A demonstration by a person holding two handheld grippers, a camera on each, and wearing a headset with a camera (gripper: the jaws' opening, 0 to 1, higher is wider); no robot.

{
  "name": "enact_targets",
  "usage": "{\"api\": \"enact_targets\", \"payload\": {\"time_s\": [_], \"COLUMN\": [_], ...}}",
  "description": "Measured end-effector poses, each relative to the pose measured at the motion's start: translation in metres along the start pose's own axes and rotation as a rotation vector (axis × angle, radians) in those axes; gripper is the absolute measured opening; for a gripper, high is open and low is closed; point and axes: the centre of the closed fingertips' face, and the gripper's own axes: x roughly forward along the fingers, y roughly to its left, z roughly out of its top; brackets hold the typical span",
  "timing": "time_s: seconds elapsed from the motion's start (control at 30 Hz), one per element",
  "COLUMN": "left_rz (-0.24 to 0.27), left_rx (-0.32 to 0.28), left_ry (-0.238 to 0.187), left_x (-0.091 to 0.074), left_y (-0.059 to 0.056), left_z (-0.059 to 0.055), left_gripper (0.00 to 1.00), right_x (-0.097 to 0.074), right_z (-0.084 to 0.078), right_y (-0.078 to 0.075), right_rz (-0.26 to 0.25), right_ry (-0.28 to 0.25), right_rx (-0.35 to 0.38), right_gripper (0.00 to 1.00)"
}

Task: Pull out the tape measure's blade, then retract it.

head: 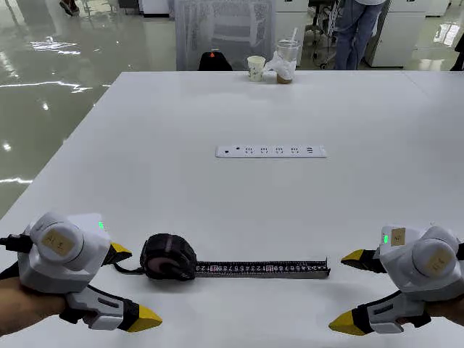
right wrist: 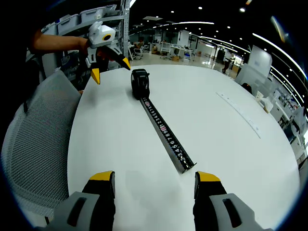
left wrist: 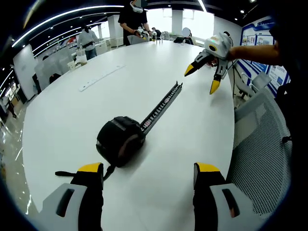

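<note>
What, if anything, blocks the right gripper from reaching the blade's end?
Probably nothing, so yes: the right gripper has open jaws facing the blade's end across bare table.

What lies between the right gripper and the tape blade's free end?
Only bare table, seen in the right gripper view, separates right gripper from blade end.

A white table (head: 217, 109) stands on a glossy grey floor (head: 58, 65); a mesh chair (head: 225, 29) sits at its far edge, white cabinets (head: 400, 36) beyond.
</note>
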Motion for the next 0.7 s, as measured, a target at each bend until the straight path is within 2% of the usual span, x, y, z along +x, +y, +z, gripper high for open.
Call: {"api": "enact_targets", "payload": {"time_s": [0.27,0.7], "left_rz": [0.037,0.084], "left_rx": [-0.066,-0.12], "left_ry": [-0.042,-0.085], "left_x": [-0.002,-0.005], "left_y": [-0.008,-0.019], "left_z": [-0.002,-0.004], "left_gripper": [0.76,0.83], "right_x": [-0.002,-0.008], "right_z": [0.003,0.008], "right_y": [0.003,0.011], "right_rz": [-0.032,-0.08], "right_ry": [-0.034,-0.084], "right_rx": [0.051,0.121], "right_gripper": [0.69,0.77]}}
